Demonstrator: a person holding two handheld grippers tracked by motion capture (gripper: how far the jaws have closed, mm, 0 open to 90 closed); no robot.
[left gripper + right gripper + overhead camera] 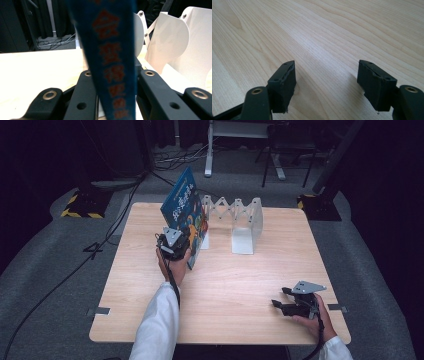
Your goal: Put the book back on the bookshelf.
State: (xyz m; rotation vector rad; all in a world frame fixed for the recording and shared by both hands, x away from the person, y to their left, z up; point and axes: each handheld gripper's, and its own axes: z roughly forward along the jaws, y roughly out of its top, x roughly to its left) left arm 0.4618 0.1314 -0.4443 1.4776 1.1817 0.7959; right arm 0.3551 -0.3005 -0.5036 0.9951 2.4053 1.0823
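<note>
Blue and hardbacked, the book (184,212) stands tilted at the left end of the white rack (239,222), its lower edge on the table (240,285) and its top leaning away from the rack. My left claw (176,241) sits at the book's near lower corner. In the left gripper view the spine (110,62), with its orange lettering, rises straight up between the two black jaws; they flank it closely on both sides, and I take them to be clamped on it, though the blur hides the exact contact. The rack's white plates (175,47) show just beyond the book there.

My right claw (289,301) rests well apart from the rack, near the table's front right corner. Its jaws stand apart over bare wood, nothing between them.
</note>
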